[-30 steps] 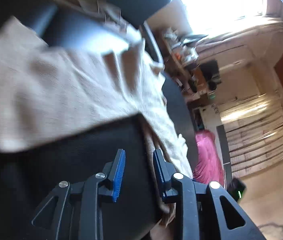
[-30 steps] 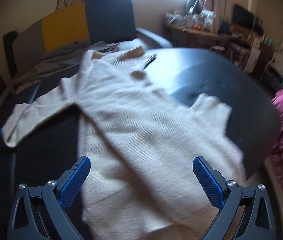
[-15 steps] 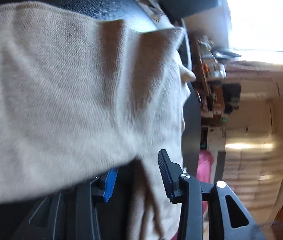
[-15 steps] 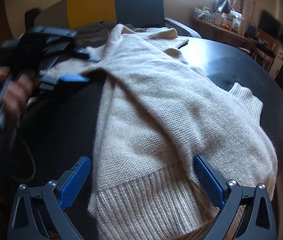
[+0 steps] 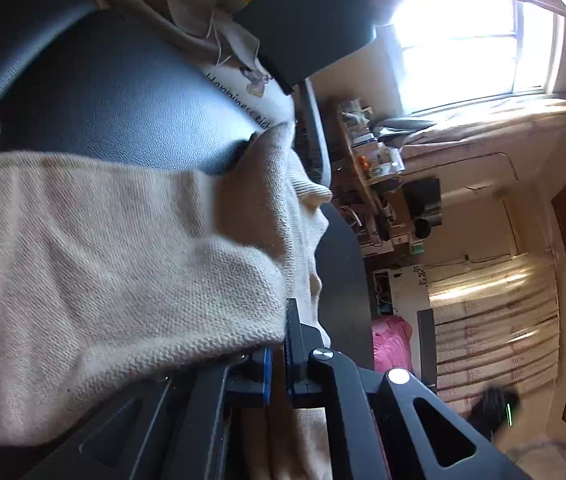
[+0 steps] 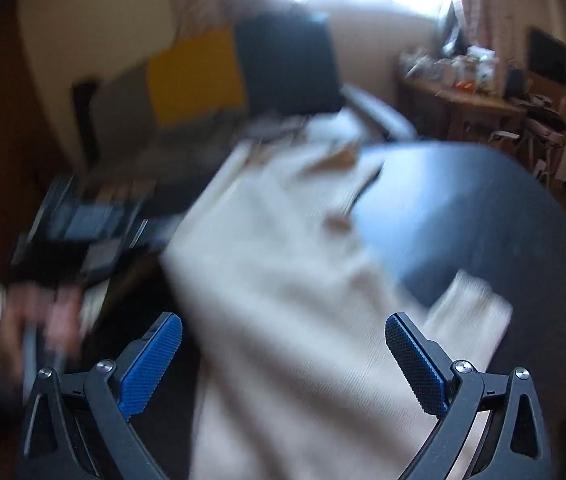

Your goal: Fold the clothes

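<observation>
Across the lower half of the left wrist view: the left gripper (image 5: pixel 277 354) has its blue pads pressed almost together, pinching a fold of the cream sweater (image 5: pixel 115 288).
Sweater, left view: knit fabric fills the left and centre of the frame, draped over the gripper's near finger and running up to a ribbed edge at centre.
Sweater, right view: the cream sweater (image 6: pixel 283 300) lies spread over the dark surface (image 6: pixel 483 208), running from the upper centre down to the bottom edge, one sleeve end lying out toward the right.
Right gripper: the right gripper (image 6: pixel 283 360) is spread wide, blue pads well apart at lower left and lower right, sweater between them; whether the pads touch the cloth I can't tell.
Left edge, right view: heavy blur, but a hand (image 6: pixel 43 320) and the dark frame of the other gripper show at the sweater's left side.
Surface, left view: black, slightly shiny surface (image 5: pixel 123 92) in the upper left, above the knit.
Background, left view: bright window (image 5: pixel 467 40) at upper right, cluttered shelf (image 5: pixel 375 168) at centre right, pink cloth (image 5: pixel 391 340) lower right.
Background, right view: yellow panel (image 6: pixel 195 76) and dark chair back (image 6: pixel 287 64) at upper centre, blurred.
</observation>
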